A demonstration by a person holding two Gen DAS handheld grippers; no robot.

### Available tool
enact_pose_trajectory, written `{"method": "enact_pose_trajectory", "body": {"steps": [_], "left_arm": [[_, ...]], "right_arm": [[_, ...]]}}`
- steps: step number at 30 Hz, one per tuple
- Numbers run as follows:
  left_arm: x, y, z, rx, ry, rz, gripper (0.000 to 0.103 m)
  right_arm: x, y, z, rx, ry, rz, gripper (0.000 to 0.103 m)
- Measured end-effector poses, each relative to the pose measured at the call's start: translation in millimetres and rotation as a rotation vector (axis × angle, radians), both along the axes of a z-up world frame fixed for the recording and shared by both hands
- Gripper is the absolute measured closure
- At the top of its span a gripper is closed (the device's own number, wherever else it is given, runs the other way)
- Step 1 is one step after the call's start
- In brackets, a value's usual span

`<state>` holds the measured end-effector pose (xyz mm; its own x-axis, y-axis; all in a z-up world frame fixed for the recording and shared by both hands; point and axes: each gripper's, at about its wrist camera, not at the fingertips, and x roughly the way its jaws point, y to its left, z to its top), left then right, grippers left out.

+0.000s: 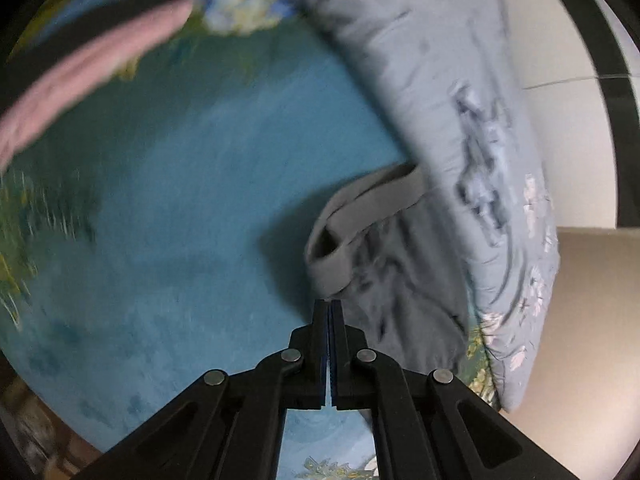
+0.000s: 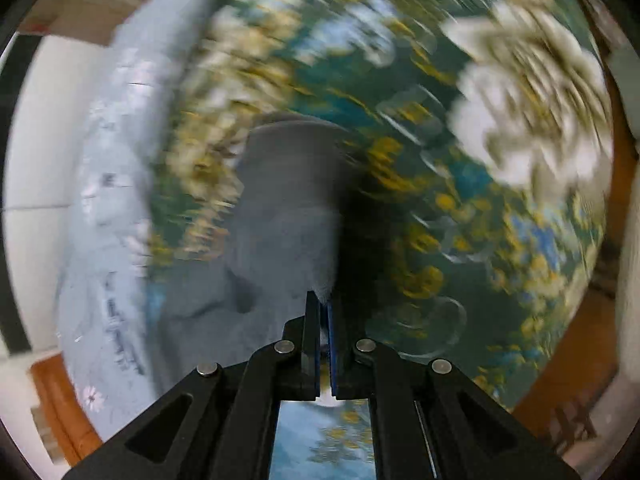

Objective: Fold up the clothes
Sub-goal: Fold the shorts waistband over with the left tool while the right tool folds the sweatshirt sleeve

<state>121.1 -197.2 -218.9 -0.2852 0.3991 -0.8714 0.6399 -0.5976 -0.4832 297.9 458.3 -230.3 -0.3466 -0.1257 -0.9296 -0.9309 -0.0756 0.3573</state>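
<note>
Left gripper (image 1: 329, 301) pinches grey garment (image 1: 384, 248) waistband; right gripper (image 2: 323, 294) pinches its other edge above blue bedspread (image 1: 180, 200).

Left tongs (image 1: 329, 302) closed, fingers pressed together with a sliver of grey fabric at the tips, right tongs (image 2: 322, 298) likewise closed, apparently pinching grey cloth though blur obscures the contact, both reaching forward and downward

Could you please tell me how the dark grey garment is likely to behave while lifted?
The dark grey fabric garment probably stays floppy: it sags and wrinkles below the left gripper. It likely swings, since the right gripper view is blurred.
</note>
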Motion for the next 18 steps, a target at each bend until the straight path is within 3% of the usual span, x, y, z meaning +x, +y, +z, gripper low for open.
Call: {"method": "enact_pose_trajectory", "body": {"steps": [2, 4, 7, 11, 18], "left_arm": [[1.9, 10.5, -16.2, 0.023, -0.023, 0.0, 0.096], [-0.1, 23.0, -27.8, 0.032, -0.039, 0.001, 0.06], [-9.0, 39.2, -36.9, 0.065, -0.019, 0.01, 0.045], [-25.8, 56.7, -50.2, 0.06, -0.065, 0.002, 0.042], [-52.3, 83.2, -68.2, 0.031, -0.141, -0.026, 0.045]], "right_arm": [[6.7, -4.2, -9.2, -0.024, -0.018, -0.011, 0.1], [8.8, -6.3, -9.3, -0.026, -0.029, 0.006, 0.1], [7.9, -5.7, -1.1, -0.022, -0.035, 0.027, 0.1], [0.0, -3.0, 5.8, -0.015, -0.042, 0.049, 0.1], [-10.6, -2.4, 6.6, -0.018, -0.055, 0.061, 0.1]]}}
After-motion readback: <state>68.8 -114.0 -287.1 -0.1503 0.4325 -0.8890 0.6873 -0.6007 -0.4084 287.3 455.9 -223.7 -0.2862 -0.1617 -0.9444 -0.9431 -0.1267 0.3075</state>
